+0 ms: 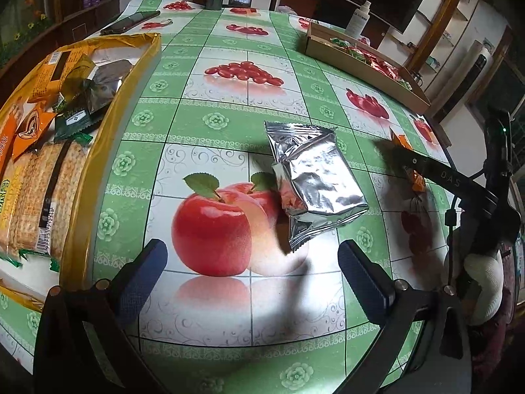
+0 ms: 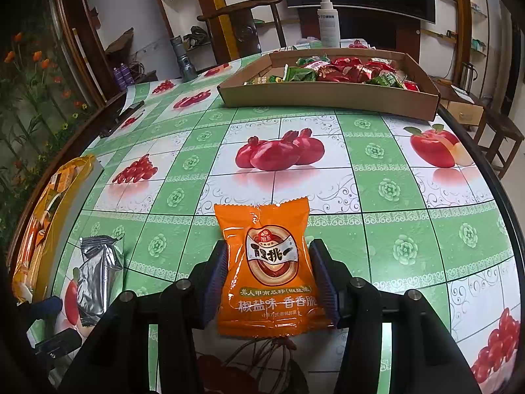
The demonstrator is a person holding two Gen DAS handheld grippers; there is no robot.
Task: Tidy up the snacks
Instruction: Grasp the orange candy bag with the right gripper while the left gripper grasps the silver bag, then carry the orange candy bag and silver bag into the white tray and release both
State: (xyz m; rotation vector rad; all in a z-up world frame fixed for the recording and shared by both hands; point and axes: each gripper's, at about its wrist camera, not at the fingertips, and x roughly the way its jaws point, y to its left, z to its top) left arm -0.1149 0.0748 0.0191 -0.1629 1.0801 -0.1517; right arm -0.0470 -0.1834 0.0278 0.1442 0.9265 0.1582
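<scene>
Left wrist view: a silver packet [image 1: 313,182] is seen lying loose on the fruit-print tablecloth [image 1: 210,121], beyond the left gripper [image 1: 252,262], whose fingers are spread with nothing between them. A yellow bag [image 1: 98,151] of snacks is noted at left.

Right wrist view: an orange packet [image 2: 267,269] is clamped by the right gripper [image 2: 267,272], tilted downward. A cardboard tray [image 2: 328,97] of snacks is noted far off, a spray bottle [image 2: 328,21] behind it.

An orange snack packet [image 2: 267,269] stands upright, face out, between the right gripper [image 2: 267,279] pads, which press its sides. A crumpled silver packet [image 1: 315,180] lies flat just ahead of the open left gripper [image 1: 252,279].
</scene>
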